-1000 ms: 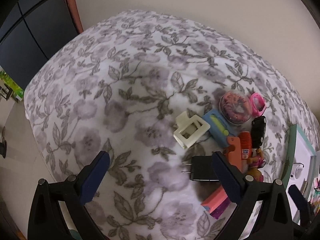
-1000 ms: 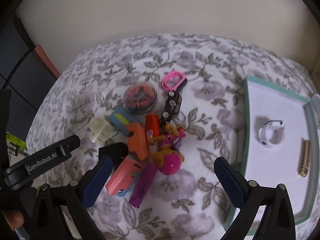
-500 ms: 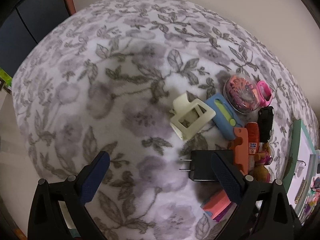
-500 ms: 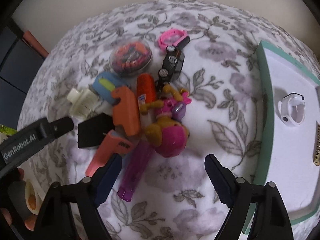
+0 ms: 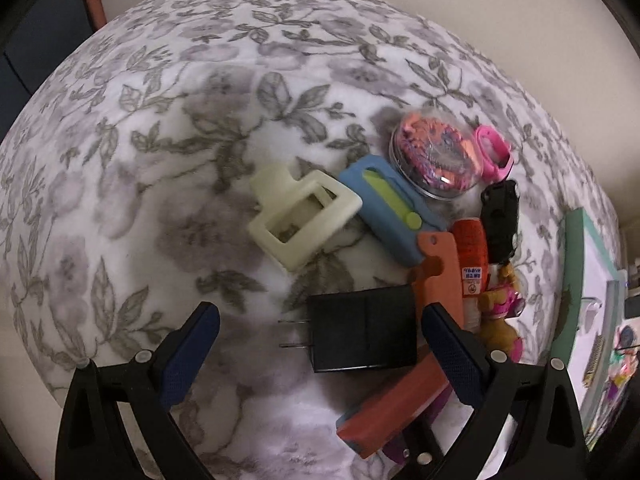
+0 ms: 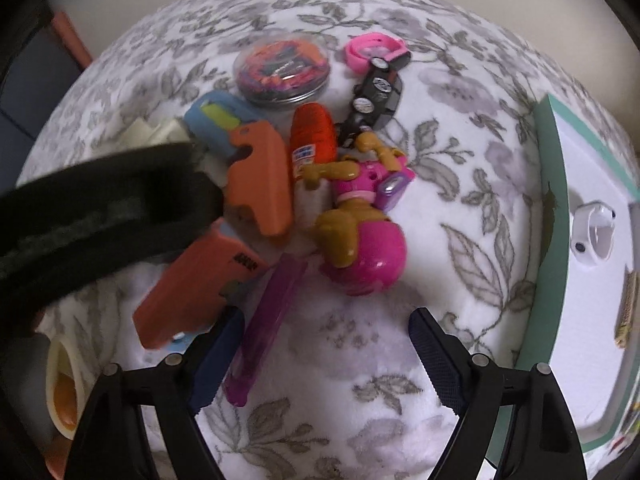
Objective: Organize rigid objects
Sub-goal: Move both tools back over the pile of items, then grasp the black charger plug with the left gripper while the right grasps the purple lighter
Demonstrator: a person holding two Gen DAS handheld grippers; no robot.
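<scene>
A pile of small objects lies on the flowered cloth. My left gripper [image 5: 320, 314] points down, open, with the black charger [image 5: 362, 330] lying between its fingers, close to the right one. Beyond it are a cream clip [image 5: 304, 216], a blue case [image 5: 392, 208] and an orange plastic piece [image 5: 440, 272]. My right gripper [image 6: 324, 328] hangs open over bare cloth just below the pink toy figure [image 6: 364, 240]. A purple stick [image 6: 264, 332] lies against its left finger. The salmon box [image 6: 192, 280] is partly under the left gripper's arm [image 6: 100, 216].
At the pile's far side are a round clear container [image 6: 280, 68], a pink watch [image 6: 372, 50], a black toy car [image 6: 376, 92] and an orange-red tube [image 6: 312, 132]. A green-rimmed white tray [image 6: 548, 240] at the right holds a white ring-shaped piece [image 6: 596, 236].
Both grippers have come down closer to the pile. The right gripper's jaws have narrowed somewhat. The left gripper's arm now covers more of the pile's left side in the right wrist view.
</scene>
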